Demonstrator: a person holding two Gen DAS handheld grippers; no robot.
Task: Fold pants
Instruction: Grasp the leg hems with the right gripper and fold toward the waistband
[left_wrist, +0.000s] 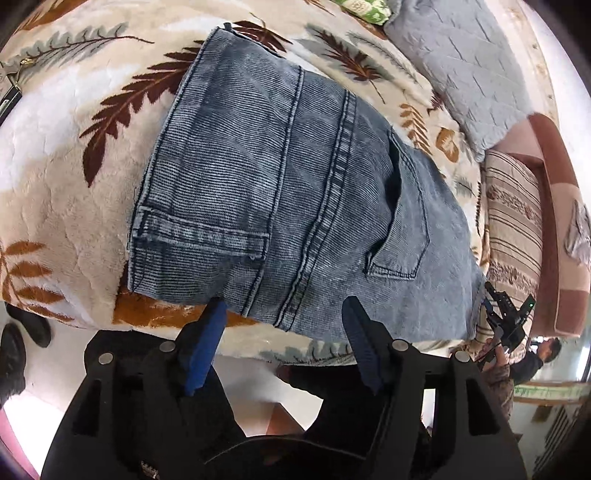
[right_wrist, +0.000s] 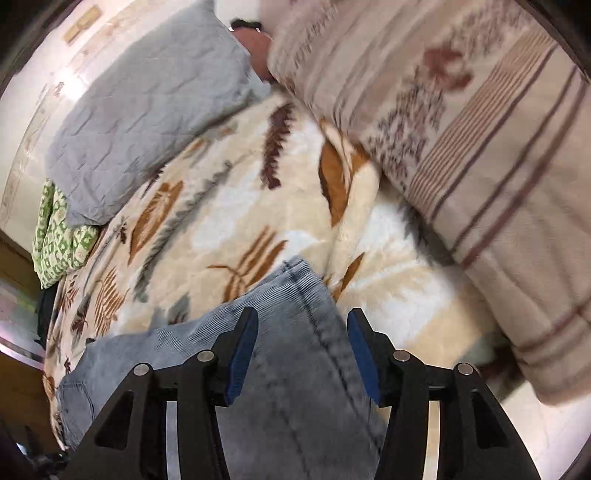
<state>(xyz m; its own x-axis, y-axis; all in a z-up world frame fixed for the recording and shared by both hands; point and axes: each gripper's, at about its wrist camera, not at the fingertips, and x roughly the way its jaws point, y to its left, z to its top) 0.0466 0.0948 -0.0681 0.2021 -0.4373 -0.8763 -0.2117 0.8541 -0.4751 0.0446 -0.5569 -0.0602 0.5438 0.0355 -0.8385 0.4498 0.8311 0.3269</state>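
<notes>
Pants (left_wrist: 288, 192) lie on the blanket (left_wrist: 74, 206) covering the bed, already doubled into a compact block. The back pocket (left_wrist: 400, 221) faces up, and a hem with its stitched cuff lies along the near-left edge. The near edge of the block sits close to the edge of the bed.

Left gripper (left_wrist: 284, 314): fingers spread apart, nothing between them, tips poised just over the near edge of the denim. Released, not grasping.

Right gripper (right_wrist: 303, 328): jaws also apart, hovering above the right-hand end of the pants (right_wrist: 258, 354). Cloth shows in the gap beneath, but the pads are not pressing on it. This view is smeared, so I cannot tell whether the fingertips touch the fabric. In the left view the right gripper (left_wrist: 506, 314) shows small at the far right end of the block.

Judgement: the fold looks largely done. What remains is either one more fold across or a tidy-up.

Notes for doing it well:
- Each gripper should pinch all layers at its corner, not only the top one, or the stack will shear apart on the lift.
- Lift both ends level and together, and carry them over in one arc.
- Line the edges up before letting go, then press the crease flat.
- Keep clear of the grey pillow (right_wrist: 147, 110) and the striped pillow (right_wrist: 461, 147) at the right.
- Risk: the plush blanket may snag under a finger and come up with the denim.
</notes>
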